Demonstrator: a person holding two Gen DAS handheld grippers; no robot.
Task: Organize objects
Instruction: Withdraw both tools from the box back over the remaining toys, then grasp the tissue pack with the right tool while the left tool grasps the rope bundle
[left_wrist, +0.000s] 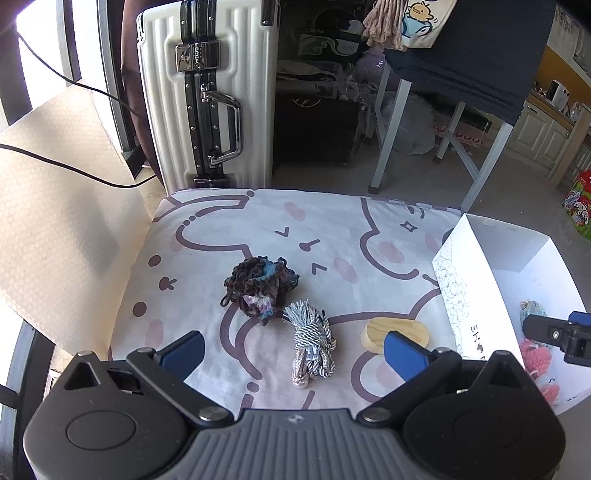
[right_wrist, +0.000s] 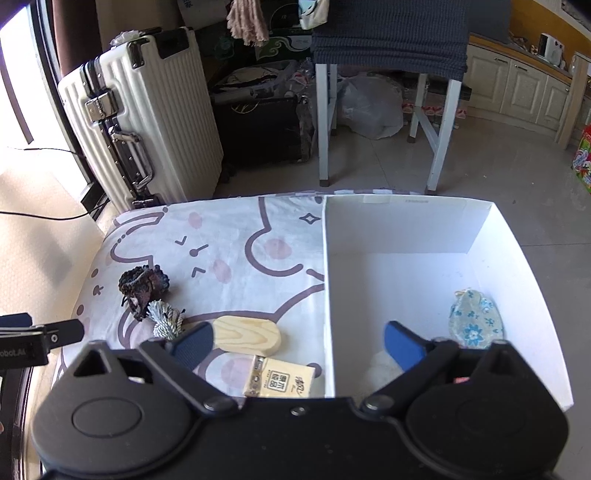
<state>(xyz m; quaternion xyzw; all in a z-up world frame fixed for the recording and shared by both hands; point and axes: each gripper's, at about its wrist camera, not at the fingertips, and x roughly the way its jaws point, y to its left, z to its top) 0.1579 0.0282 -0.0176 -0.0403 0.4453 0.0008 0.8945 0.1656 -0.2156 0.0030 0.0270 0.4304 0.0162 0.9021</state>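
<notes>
White suitcase (left_wrist: 207, 92): stood upright behind the cushioned surface (left_wrist: 258, 229), at far left.

Dark crocheted piece (left_wrist: 260, 288): laid on the printed cover, mid-left.

Silver-blue tasselled cord bundle (left_wrist: 312, 339): laid just beside the crochet, possibly touching it.

Left gripper (left_wrist: 293, 350): fingers spread wide, nothing held; the cord bundle is framed between them.

Wooden oval block (right_wrist: 246, 335): laid right of the cord.

Tissue packet (right_wrist: 279, 380): laid just beside the block.

Right gripper (right_wrist: 299, 345): fingers spread wide, empty, straddling the box wall.

White box (right_wrist: 406, 225): a floral pouch (right_wrist: 474, 319) is held inside; pink crocheted items (left_wrist: 535, 356) are partly hidden.
</notes>
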